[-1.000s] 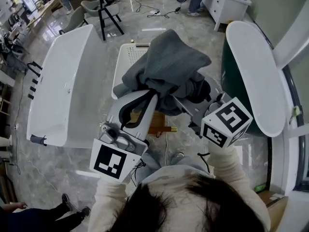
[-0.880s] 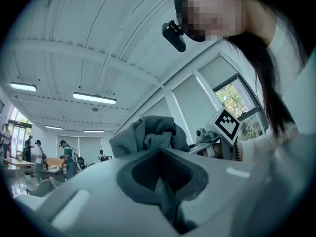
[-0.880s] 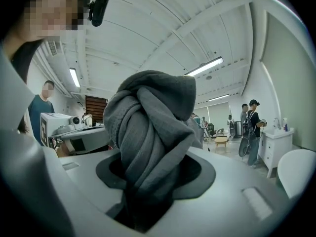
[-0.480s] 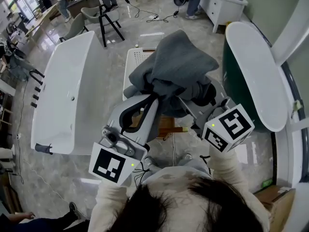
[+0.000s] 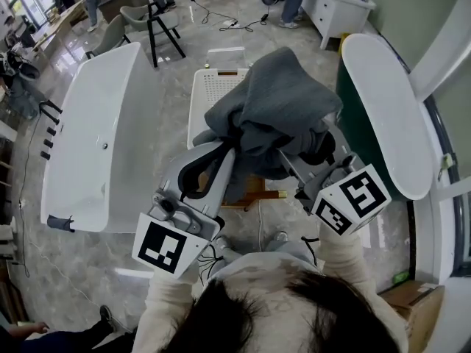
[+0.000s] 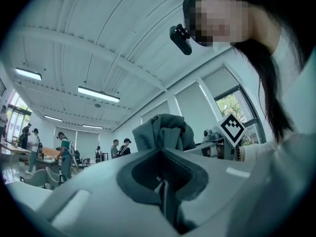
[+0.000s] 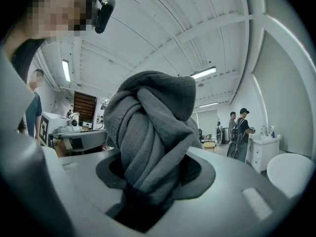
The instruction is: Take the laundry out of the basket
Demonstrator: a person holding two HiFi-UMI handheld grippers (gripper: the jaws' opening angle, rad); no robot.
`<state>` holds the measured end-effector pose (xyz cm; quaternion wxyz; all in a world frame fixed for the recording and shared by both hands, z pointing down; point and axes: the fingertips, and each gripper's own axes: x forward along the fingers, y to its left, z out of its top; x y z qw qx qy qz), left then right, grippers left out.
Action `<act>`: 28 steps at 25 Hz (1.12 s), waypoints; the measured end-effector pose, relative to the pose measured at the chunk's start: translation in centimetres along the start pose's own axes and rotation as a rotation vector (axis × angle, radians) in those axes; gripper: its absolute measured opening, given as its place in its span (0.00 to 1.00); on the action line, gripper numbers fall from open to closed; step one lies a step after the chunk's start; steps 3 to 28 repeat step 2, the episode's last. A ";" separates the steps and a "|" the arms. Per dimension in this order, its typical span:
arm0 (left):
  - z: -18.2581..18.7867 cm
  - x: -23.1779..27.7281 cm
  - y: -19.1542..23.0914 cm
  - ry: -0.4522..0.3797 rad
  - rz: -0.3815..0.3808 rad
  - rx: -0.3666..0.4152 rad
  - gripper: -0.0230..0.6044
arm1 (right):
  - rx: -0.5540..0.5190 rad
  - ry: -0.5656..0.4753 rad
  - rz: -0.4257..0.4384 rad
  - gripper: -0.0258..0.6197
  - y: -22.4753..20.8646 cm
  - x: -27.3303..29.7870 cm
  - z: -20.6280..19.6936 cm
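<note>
Laundry point(image 5: 283, 101) extends lengthwise forward, clamped in right hand-held gripper point(image 7: 145, 196).

head view: steeply down | gripper views: close, roughly level — all share garment point(image 5: 280, 101)

The person wore a cream long-sleeved top, its sleeves point(image 5: 352, 263) loose at the wrists, and had long dark hair point(image 5: 250, 315). A small black camera point(image 6: 180, 38) sat at the head. The left gripper point(image 5: 227, 151) and the right gripper point(image 5: 293, 164) had pale grey moulded shells with dark grey padded jaws. Each bore a white cube point(image 5: 168, 245) printed with black square markers. Thin black cables point(image 5: 213, 254) trailed beneath the left one.
</note>
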<state>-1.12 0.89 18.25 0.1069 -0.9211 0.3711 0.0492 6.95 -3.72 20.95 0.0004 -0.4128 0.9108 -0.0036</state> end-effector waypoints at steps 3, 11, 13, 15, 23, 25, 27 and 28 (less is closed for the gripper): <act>0.0 0.1 0.1 -0.002 -0.006 -0.010 0.04 | -0.001 -0.002 -0.002 0.39 -0.1 0.1 0.1; 0.0 0.1 0.1 -0.002 -0.006 -0.010 0.04 | -0.001 -0.002 -0.002 0.39 -0.1 0.1 0.1; 0.0 0.1 0.1 -0.002 -0.006 -0.010 0.04 | -0.001 -0.002 -0.002 0.39 -0.1 0.1 0.1; 0.0 0.1 0.1 -0.002 -0.006 -0.010 0.04 | -0.001 -0.002 -0.002 0.39 -0.1 0.1 0.1; 0.0 0.1 0.1 -0.002 -0.006 -0.010 0.04 | -0.001 -0.002 -0.002 0.39 -0.1 0.1 0.1; 0.0 0.1 0.1 -0.002 -0.006 -0.010 0.04 | -0.001 -0.002 -0.002 0.39 -0.1 0.1 0.1; 0.0 0.1 0.1 -0.002 -0.006 -0.010 0.04 | -0.001 -0.002 -0.002 0.39 -0.1 0.1 0.1; 0.0 0.1 0.1 -0.002 -0.006 -0.010 0.04 | -0.001 -0.002 -0.002 0.39 -0.1 0.1 0.1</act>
